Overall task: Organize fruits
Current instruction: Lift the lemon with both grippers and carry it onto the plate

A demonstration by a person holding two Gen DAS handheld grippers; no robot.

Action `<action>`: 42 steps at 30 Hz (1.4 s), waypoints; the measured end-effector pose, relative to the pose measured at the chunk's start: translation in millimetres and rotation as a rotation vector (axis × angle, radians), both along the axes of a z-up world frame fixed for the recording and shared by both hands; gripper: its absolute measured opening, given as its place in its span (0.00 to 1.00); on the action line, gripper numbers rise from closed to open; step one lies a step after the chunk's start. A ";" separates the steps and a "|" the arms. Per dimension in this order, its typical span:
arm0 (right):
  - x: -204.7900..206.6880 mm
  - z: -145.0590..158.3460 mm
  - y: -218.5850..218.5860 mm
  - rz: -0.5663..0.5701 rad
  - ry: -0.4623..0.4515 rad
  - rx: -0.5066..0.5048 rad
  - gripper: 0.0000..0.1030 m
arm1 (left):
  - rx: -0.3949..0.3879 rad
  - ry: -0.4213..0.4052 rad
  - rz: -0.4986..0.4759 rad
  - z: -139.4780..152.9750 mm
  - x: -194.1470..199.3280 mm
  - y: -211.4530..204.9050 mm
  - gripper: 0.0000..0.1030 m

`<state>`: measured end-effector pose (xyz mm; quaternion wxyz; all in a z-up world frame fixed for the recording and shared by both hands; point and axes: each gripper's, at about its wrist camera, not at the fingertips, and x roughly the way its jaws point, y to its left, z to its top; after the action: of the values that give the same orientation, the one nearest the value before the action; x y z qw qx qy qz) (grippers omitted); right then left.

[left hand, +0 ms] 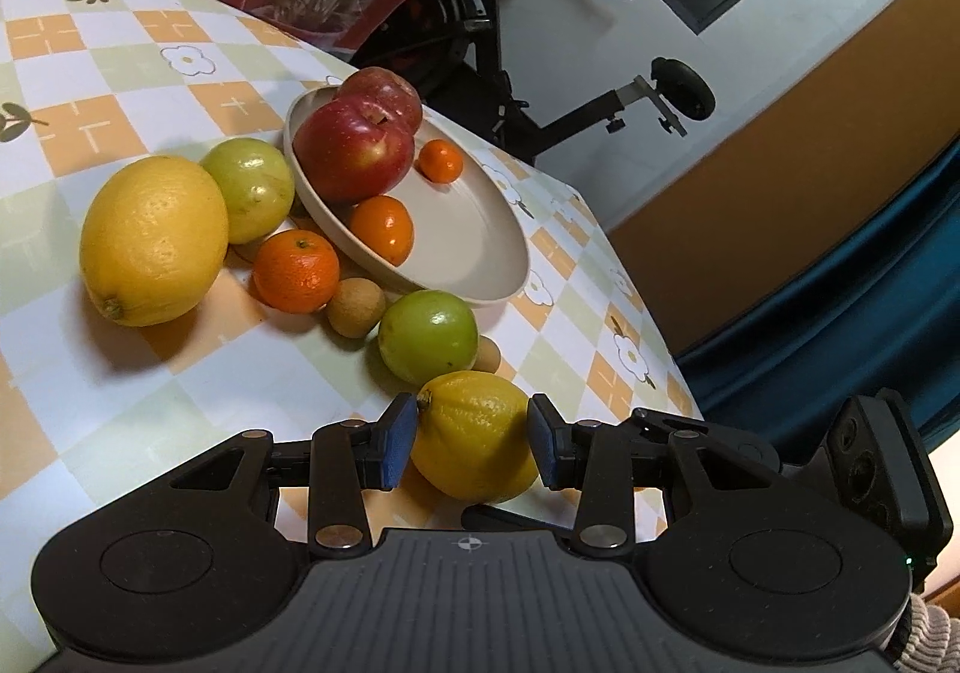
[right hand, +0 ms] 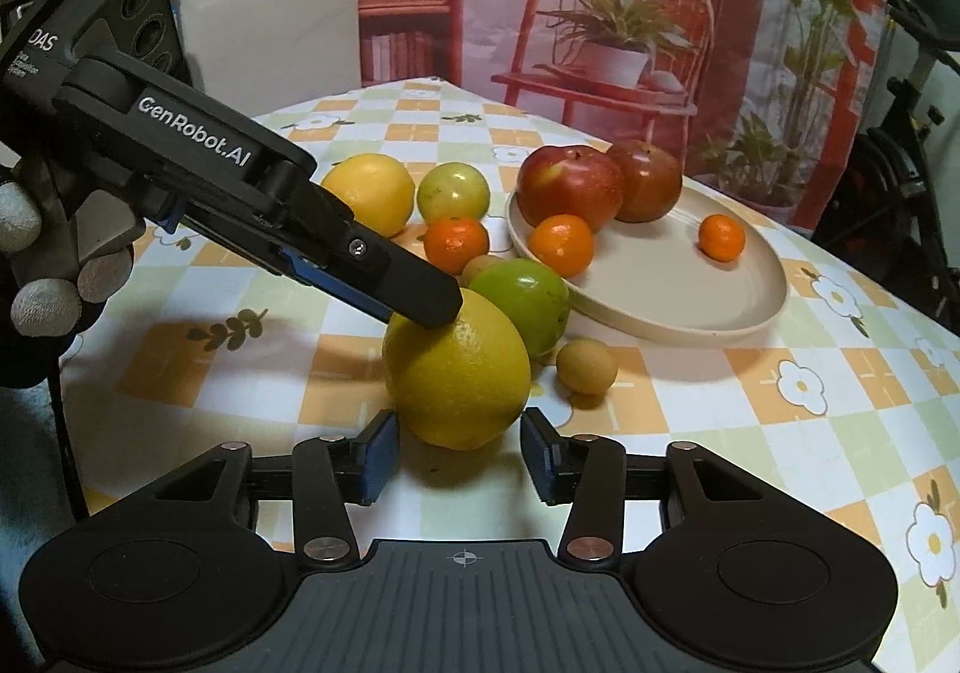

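Observation:
A small yellow lemon [left hand: 474, 442] lies low over the checked tablecloth, and my left gripper [left hand: 473, 446] is shut on it, both blue pads against its sides. From the right wrist view the same lemon [right hand: 456, 373] shows the left gripper [right hand: 420, 307] clamped on its upper left. My right gripper [right hand: 459, 457] is open, its pads either side of the lemon's near end with a gap on each side. A beige plate [left hand: 480, 247] [right hand: 690, 307] holds two red apples [right hand: 570, 187] and two small oranges [right hand: 561, 244].
Loose on the cloth are a big lemon [right hand: 369, 190], two green fruits [right hand: 522, 301], a mandarin [right hand: 456, 244] and small brown fruits [right hand: 586, 367]. The table edge [left hand: 654, 325] runs to the right of the plate. An exercise bike [left hand: 480, 43] stands beyond. A gloved hand [right hand: 36, 277] holds the left gripper.

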<state>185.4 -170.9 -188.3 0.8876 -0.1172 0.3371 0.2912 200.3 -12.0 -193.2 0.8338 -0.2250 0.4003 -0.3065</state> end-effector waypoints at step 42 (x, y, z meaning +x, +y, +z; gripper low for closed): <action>101.5 65.7 -50.0 -0.078 -0.098 0.101 0.44 | 0.103 -0.150 -0.027 79.7 96.3 -49.4 0.40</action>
<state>286.9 -220.9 -122.6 0.9185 -0.0730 0.2824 0.2669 296.6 -61.4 -113.5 0.8678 -0.1527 0.3549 -0.3124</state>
